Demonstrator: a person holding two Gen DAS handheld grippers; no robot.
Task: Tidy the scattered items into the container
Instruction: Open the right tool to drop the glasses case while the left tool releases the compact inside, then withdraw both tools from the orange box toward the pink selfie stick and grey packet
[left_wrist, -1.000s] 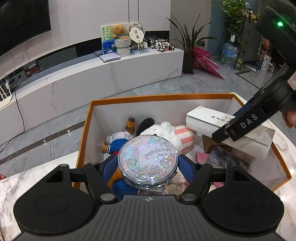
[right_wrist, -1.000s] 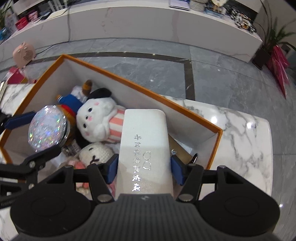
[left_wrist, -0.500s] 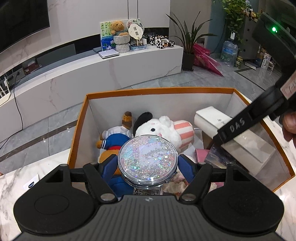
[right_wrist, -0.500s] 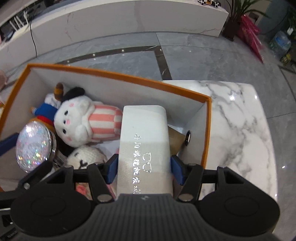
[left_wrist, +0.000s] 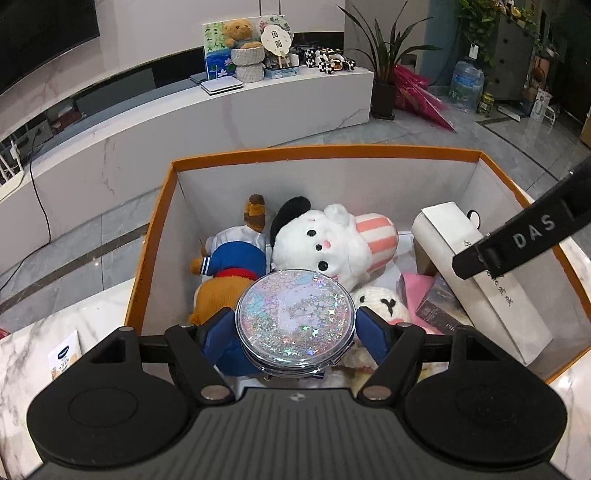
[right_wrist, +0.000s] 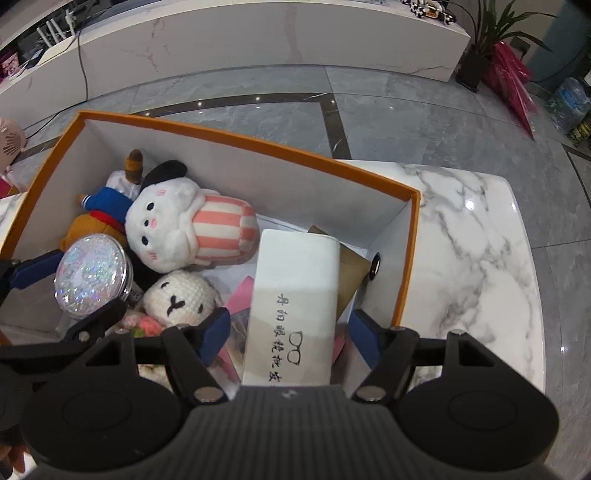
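Looked down into the orange-rimmed box (left_wrist: 155, 236) from 2 wrist views. Found the left gripper (left_wrist: 295, 325) clamped on a round glitter compact (left_wrist: 295, 319), both blue pads (left_wrist: 218, 332) pressed against its rim, held over the near-left part of the box, above the plush toys. Saw the right gripper (right_wrist: 288, 332) over the right end of the box, its blue pads (right_wrist: 214, 332) standing clear of the white glasses case (right_wrist: 295, 306) with a gap on each side; jaws had just been opening, with the case between them but let go. Found the case inside the box, tilted, its far end propped on a brown flat item (right_wrist: 351, 277) against the right wall, silver lettering and a small spectacles mark on its top face.

Noted, inside the box toward its far-left corner, a brown bear plush in a blue sailor top (left_wrist: 232, 266). Saw, just beside it toward the middle, a white plush with a pink-striped body (left_wrist: 332, 243) and 1 black ear. Spotted, nearer than that plush, a small crocheted white head (right_wrist: 181, 299), partly hidden behind the right gripper's left finger. Made out pink packets (left_wrist: 421, 291) on the box floor beside the case, details too small to tell.

Saw the box standing on a white marble table (right_wrist: 480, 258), bare to the right of the box. Noted a small printed packet (left_wrist: 64, 360) on the table just left of the box.
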